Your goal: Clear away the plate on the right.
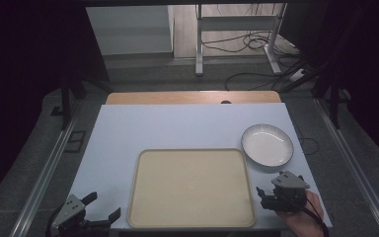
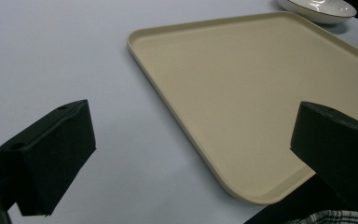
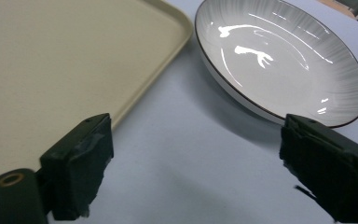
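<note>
Both grippers hold nothing, jaws spread: left gripper (image 1: pixel 101 207) at lower left, right gripper (image 1: pixel 268 197) at lower right, flanking 1 beige tray (image 1: pixel 191 217); white plate (image 1: pixel 267 144) sits upper right of it.

A beige tray (image 1: pixel 191 187) lies low at centre frame on the white surface (image 1: pixel 177 128). A white bowl (image 1: pixel 267 144) with a dark rim sits just beside its upper-right corner.
</note>
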Tool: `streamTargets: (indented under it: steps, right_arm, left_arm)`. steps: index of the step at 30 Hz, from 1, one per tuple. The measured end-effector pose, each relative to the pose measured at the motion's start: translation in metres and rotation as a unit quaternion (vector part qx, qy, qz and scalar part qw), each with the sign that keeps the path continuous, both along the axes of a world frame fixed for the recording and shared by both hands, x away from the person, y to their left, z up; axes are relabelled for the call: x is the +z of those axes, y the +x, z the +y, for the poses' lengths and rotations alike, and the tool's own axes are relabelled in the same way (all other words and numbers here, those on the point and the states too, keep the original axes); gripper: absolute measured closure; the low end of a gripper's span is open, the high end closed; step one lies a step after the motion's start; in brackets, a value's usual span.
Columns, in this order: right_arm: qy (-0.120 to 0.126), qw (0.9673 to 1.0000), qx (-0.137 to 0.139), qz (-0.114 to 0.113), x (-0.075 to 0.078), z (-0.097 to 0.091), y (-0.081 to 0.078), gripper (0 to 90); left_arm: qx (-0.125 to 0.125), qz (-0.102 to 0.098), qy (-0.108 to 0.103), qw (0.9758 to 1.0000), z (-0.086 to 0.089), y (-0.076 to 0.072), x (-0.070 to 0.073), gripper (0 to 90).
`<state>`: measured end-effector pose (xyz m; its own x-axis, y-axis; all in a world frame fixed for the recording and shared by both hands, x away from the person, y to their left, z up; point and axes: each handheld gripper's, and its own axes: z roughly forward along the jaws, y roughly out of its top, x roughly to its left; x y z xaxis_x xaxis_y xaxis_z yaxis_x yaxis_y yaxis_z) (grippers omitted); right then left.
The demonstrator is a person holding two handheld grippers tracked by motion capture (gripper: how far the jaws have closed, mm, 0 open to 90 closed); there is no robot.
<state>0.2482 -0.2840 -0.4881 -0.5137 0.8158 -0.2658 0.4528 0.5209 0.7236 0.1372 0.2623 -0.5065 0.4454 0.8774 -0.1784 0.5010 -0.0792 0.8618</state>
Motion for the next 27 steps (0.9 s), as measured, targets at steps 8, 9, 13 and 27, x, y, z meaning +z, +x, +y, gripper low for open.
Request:
streamTargets:
  steps: [8, 9, 13, 27]
  right_arm:
    - [-0.031, 0.9995, -0.004, -0.007, 0.004, -0.001, 0.007, 26.9]
    - [-0.036, 0.9993, -0.003, -0.007, 0.005, -0.001, 0.008, 27.9]
    - [-0.058, 0.9982, -0.002, -0.013, 0.005, 0.001, 0.013, 29.2]
    - [-0.171, 0.9848, 0.012, -0.027, -0.006, 0.009, 0.028, 34.9]
  left_arm:
    - [0.0, 0.001, 0.0, 1.0, 0.0, 0.0, 0.0, 0.0]
    - [0.0, 0.001, 0.0, 1.0, 0.0, 0.0, 0.0, 0.0]
    - [0.0, 0.002, 0.001, 1.0, 0.0, 0.0, 0.0, 0.0]
    - [0.0, 0.003, 0.001, 1.0, 0.0, 0.001, 0.0, 0.0]
